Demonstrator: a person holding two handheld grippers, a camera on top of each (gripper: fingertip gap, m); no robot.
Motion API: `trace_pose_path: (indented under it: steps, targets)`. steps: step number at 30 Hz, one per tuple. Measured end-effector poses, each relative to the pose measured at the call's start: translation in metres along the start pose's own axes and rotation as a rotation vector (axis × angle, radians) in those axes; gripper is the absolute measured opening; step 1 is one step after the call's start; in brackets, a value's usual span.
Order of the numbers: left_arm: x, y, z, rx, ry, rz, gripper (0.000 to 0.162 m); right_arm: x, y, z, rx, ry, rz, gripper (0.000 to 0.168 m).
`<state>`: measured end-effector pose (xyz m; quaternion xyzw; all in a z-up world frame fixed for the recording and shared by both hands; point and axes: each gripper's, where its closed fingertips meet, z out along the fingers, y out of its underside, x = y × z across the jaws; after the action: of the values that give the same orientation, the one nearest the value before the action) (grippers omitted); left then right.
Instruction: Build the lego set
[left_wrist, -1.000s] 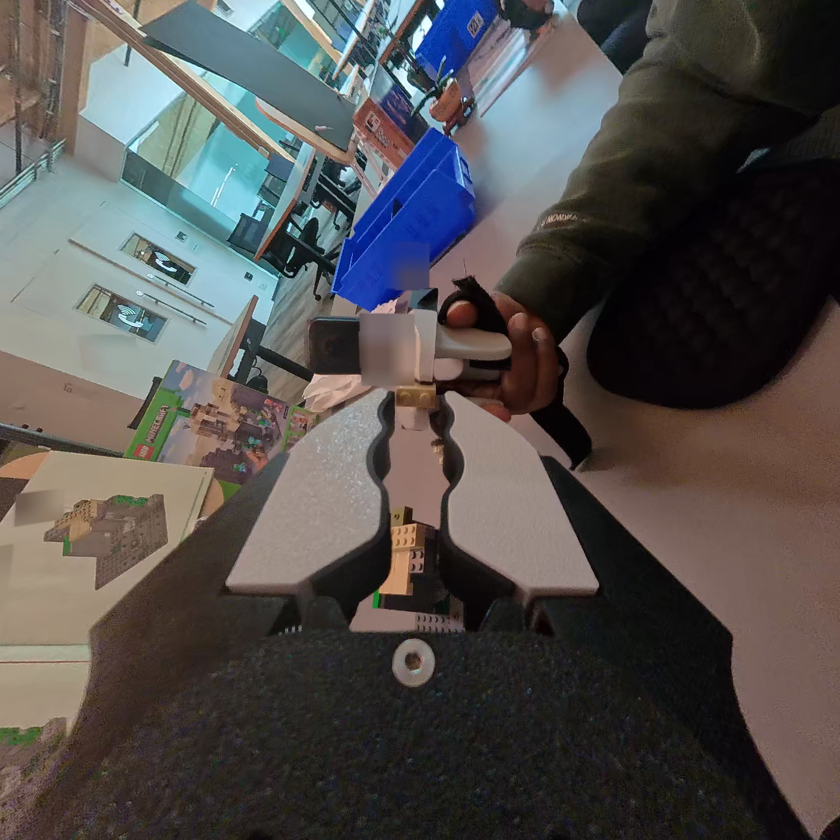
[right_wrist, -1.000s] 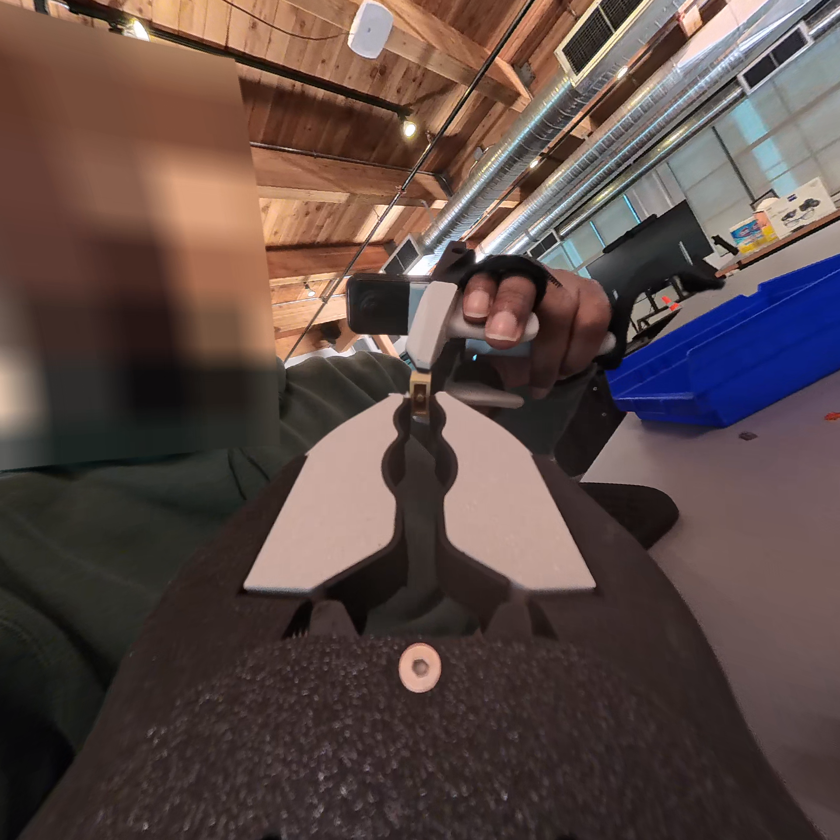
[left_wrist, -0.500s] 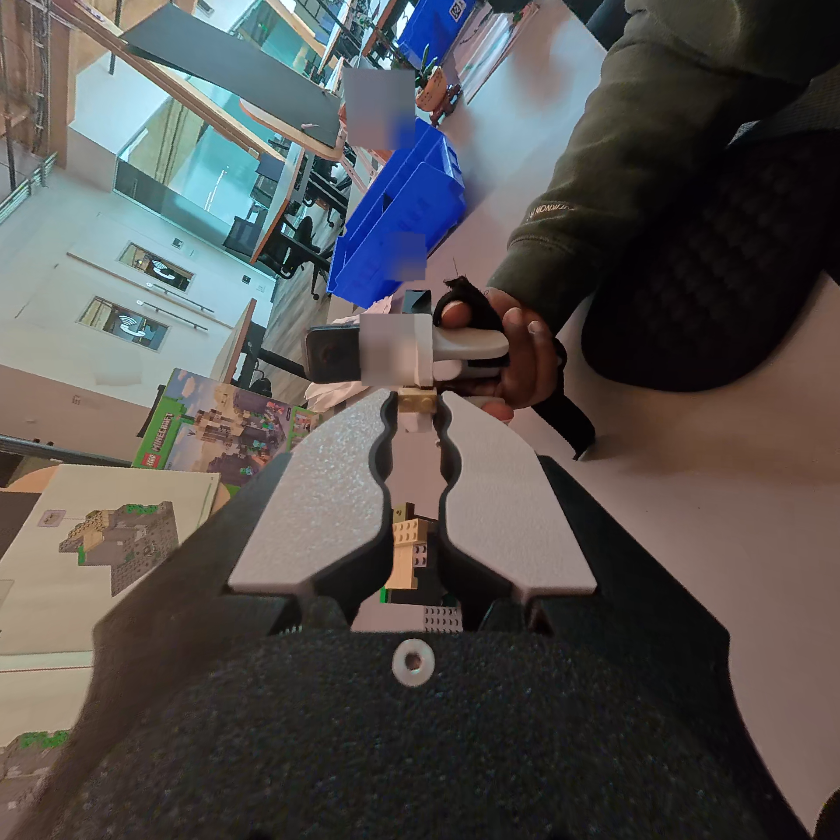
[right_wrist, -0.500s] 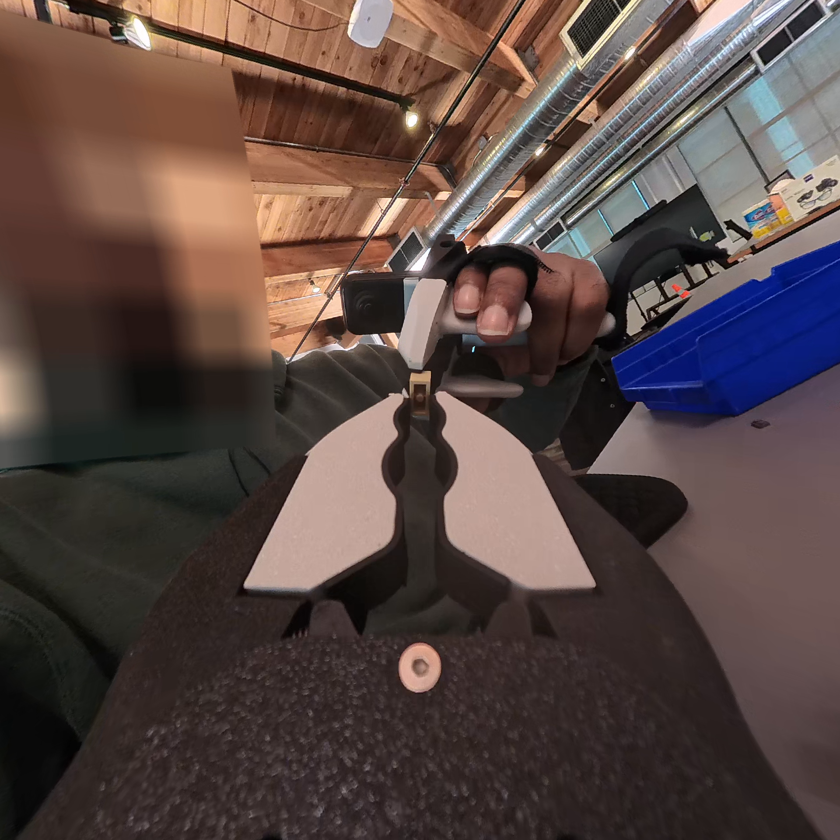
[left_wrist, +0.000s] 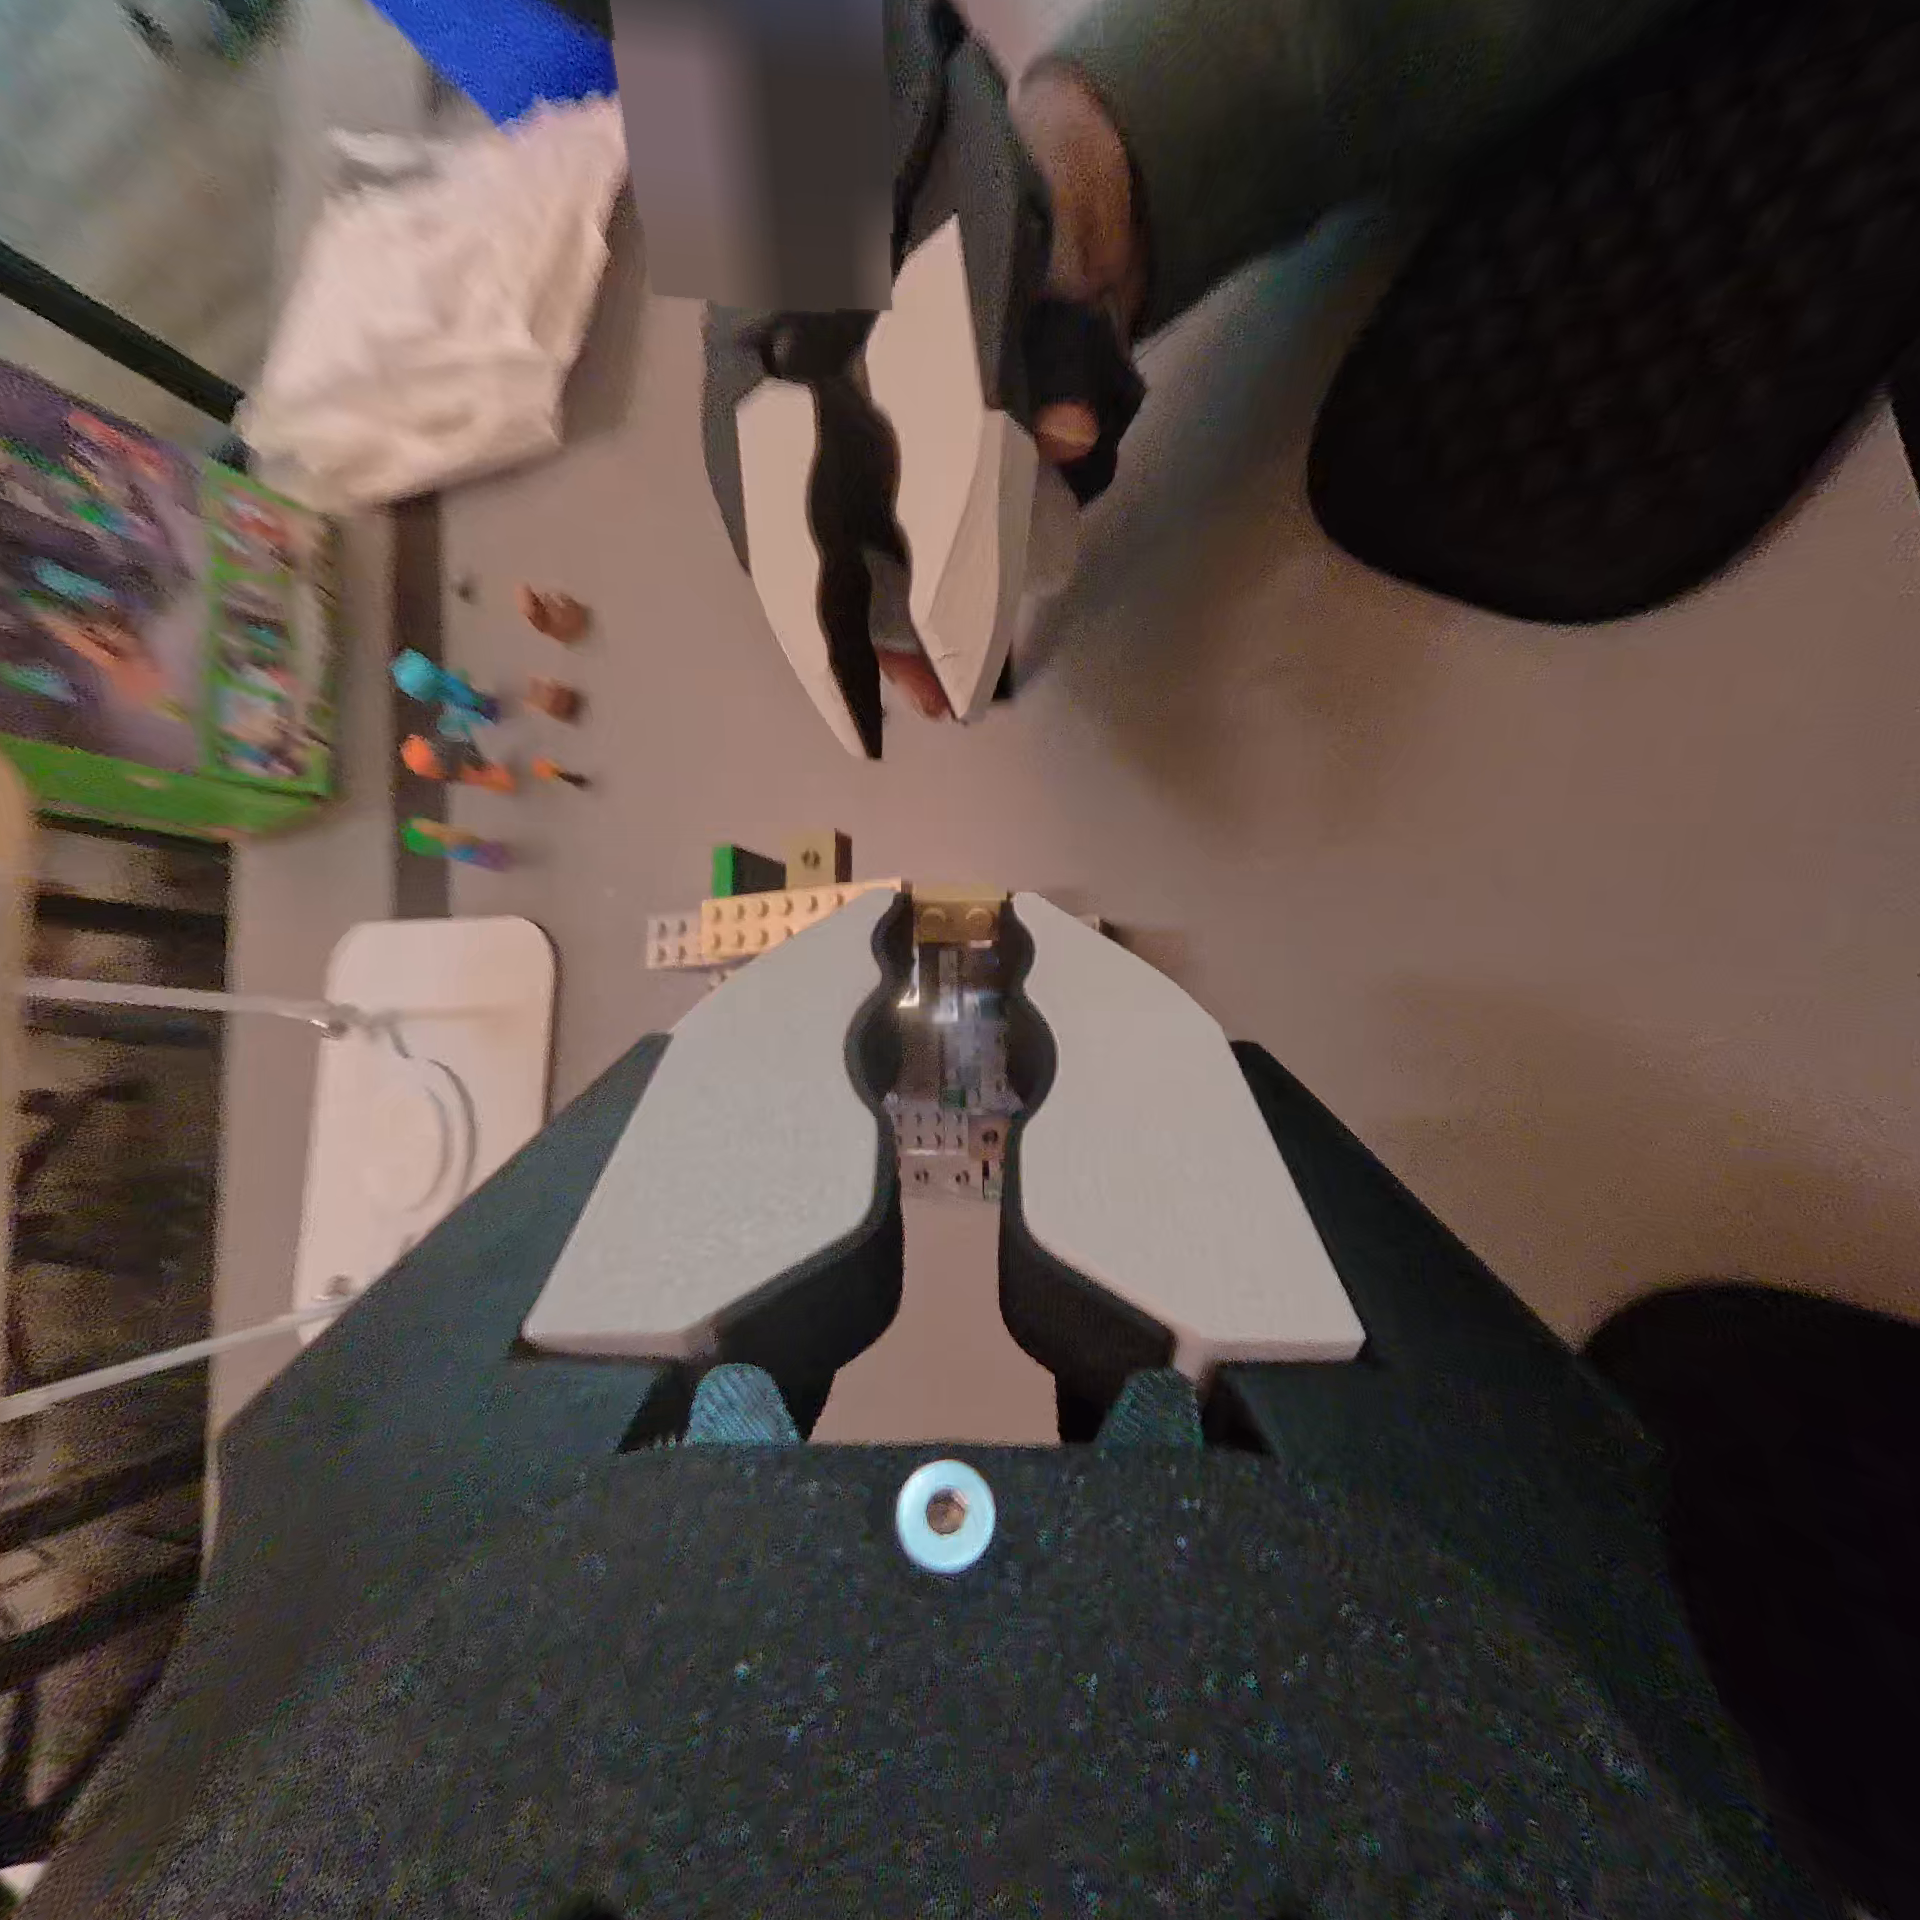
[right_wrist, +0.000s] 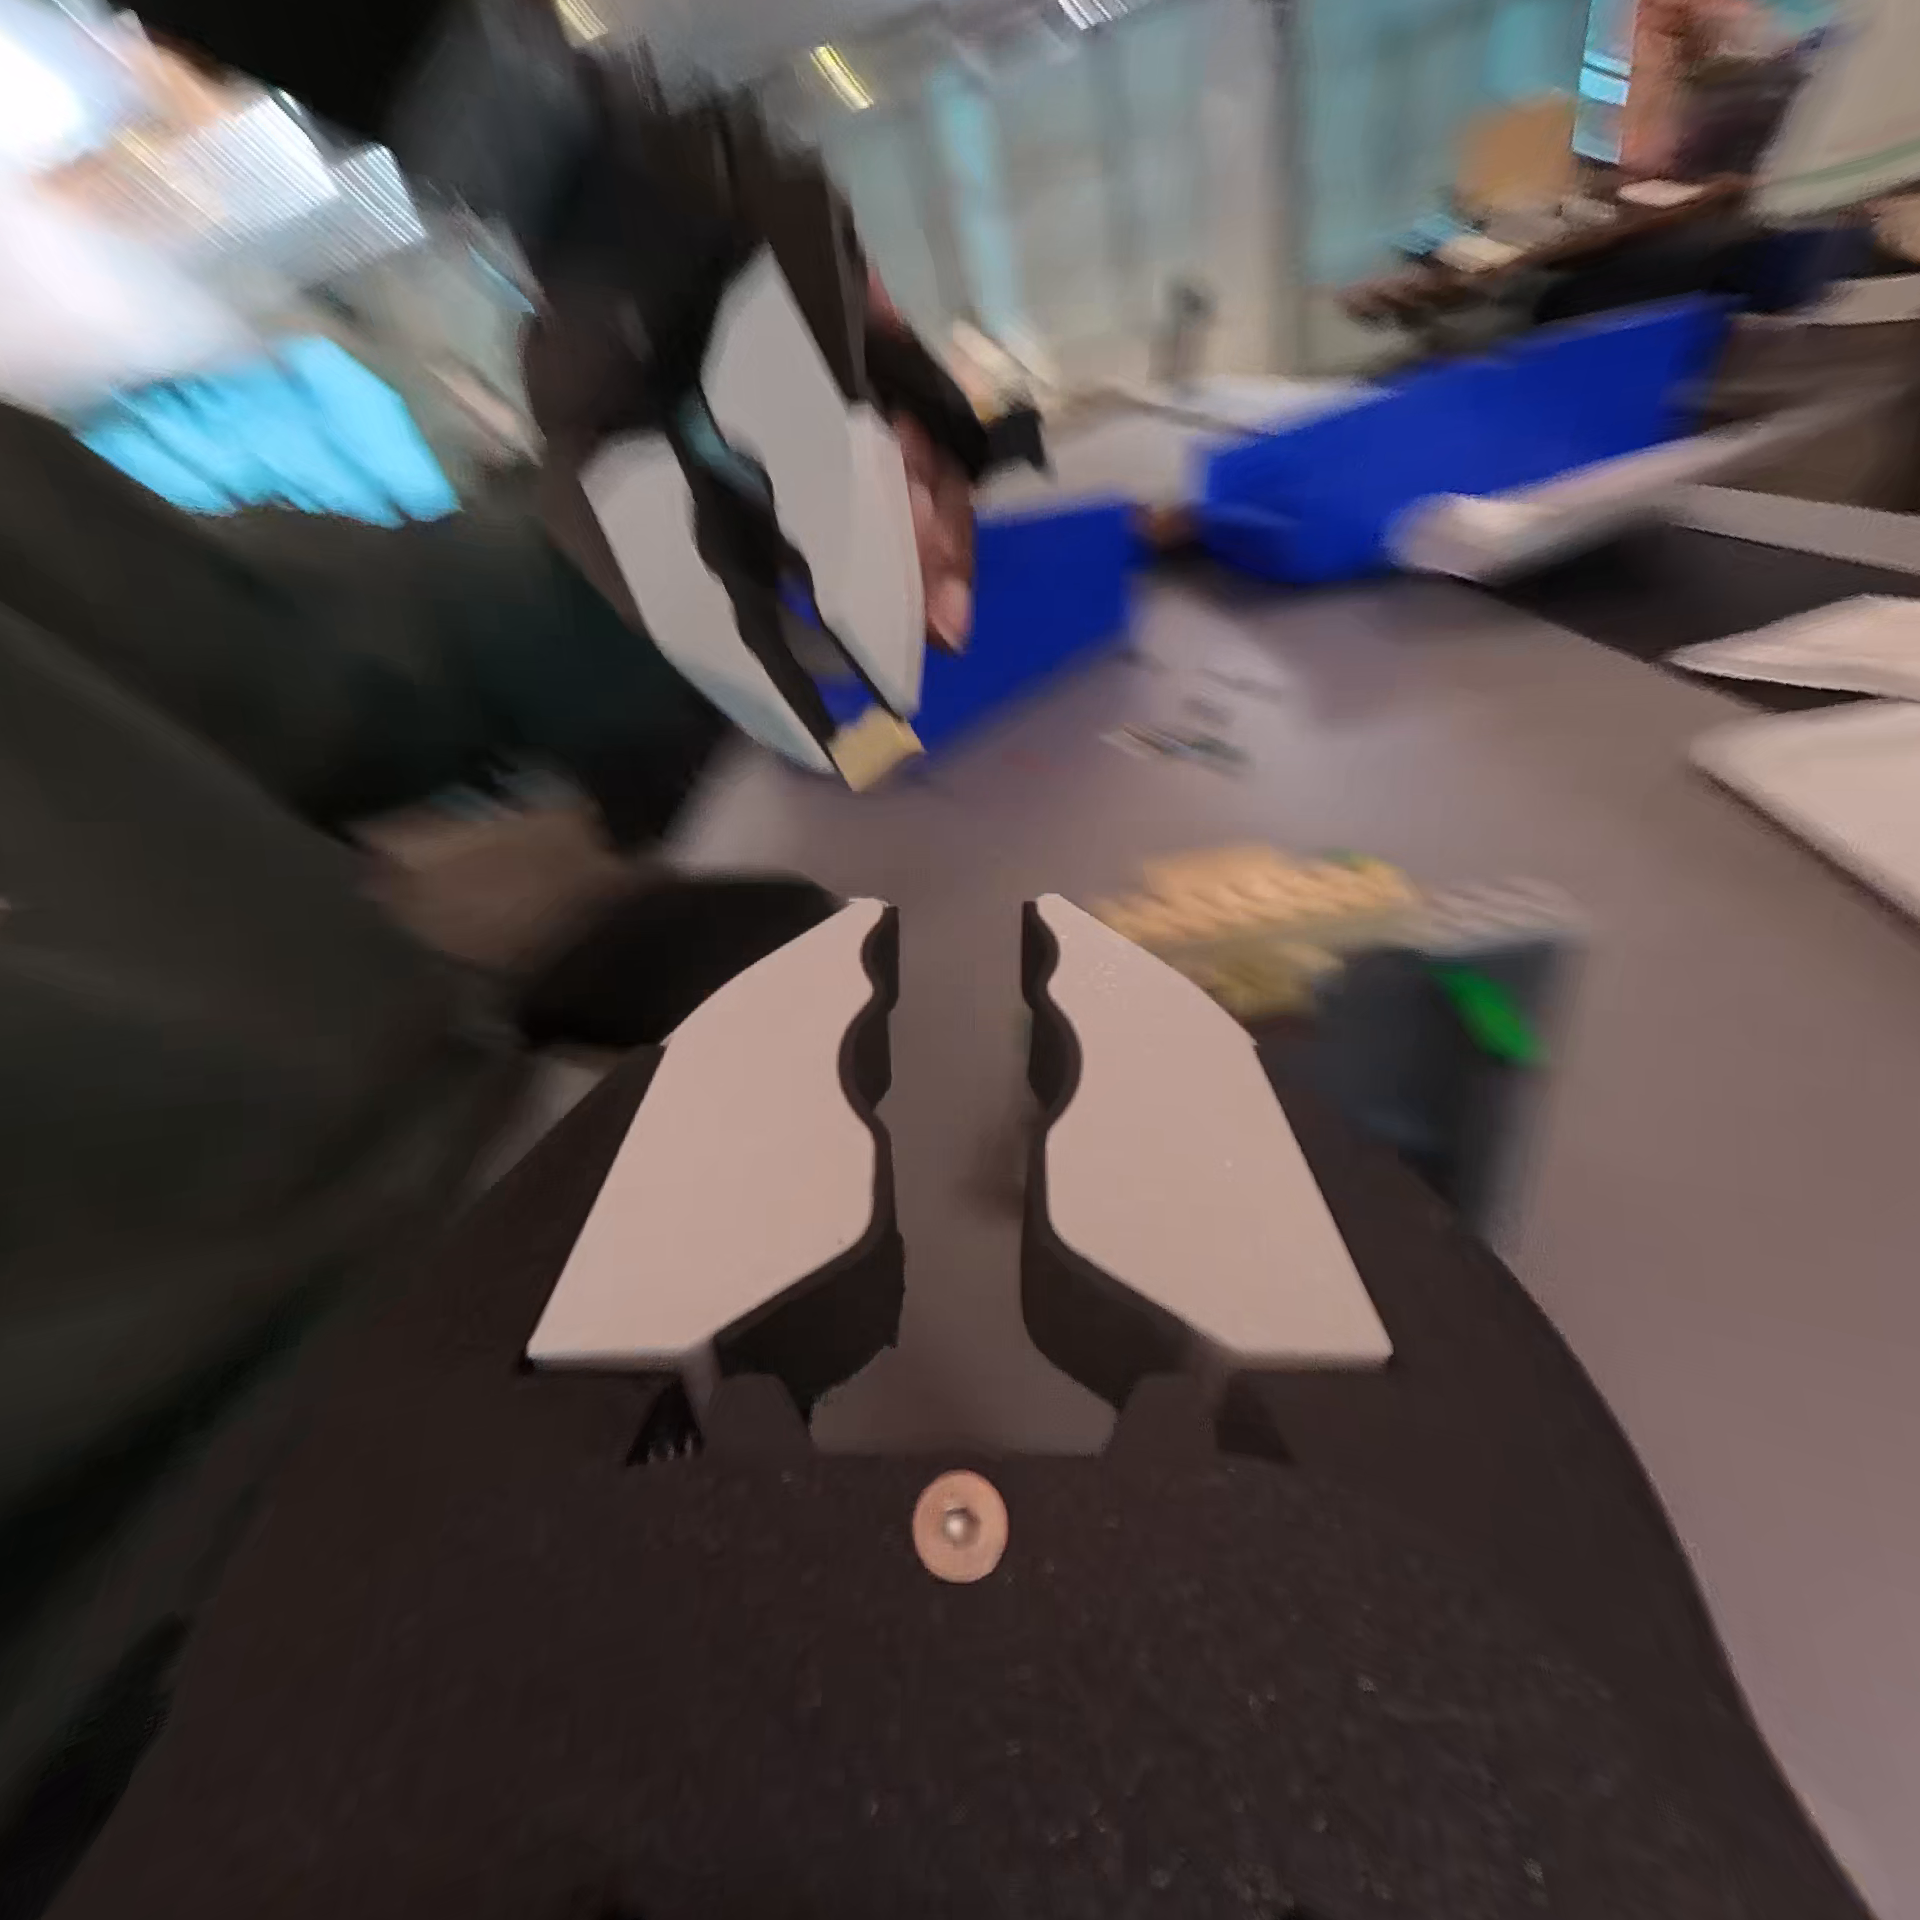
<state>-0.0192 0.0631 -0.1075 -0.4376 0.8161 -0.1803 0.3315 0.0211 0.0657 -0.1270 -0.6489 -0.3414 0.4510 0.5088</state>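
Two grippers face each other over the grey table (left_wrist: 1351, 935). Left gripper (left_wrist: 957, 912) pinches a tan two-stud brick (left_wrist: 957, 918) above the partly built model (left_wrist: 769, 920), presumably aligning it; right gripper (right_wrist: 958, 914) hangs empty, fingers apart.

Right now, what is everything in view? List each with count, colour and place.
tan brick: one, tan, clamped at left gripper's tips
lego build: one, tan, grey, green, on table
loose pieces: several, mixed colours, left of build
set box: one, green, far left
white bag: one, beyond pieces
blue bins: blue, far side, blurred
left hand-held gripper: shut on brick
right hand-held gripper: open, empty
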Motion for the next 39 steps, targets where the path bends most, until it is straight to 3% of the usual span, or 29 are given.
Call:
trace_pose_path:
  steps: [5,8,12,26,39]
  targets:
    - [-0.013,0.024,0.023,-0.125,0.160,-0.055,0.015,0.033,0.027,0.002,-0.151,0.232,-0.134,0.028]
    - [-0.018,0.031,0.031,-0.183,0.197,-0.049,0.015,0.042,0.037,0.009,-0.193,0.292,-0.179,0.041]
    - [-0.017,0.038,0.038,-0.231,0.238,-0.041,0.015,0.054,0.035,0.013,-0.163,0.330,-0.179,0.041]
    - [-0.020,0.043,0.047,-0.274,0.299,-0.060,0.015,0.065,0.033,0.022,-0.144,0.269,-0.136,0.029]
    - [-0.018,0.044,0.048,-0.346,0.313,-0.125,0.016,0.050,0.055,0.025,-0.239,0.183,-0.126,0.036]
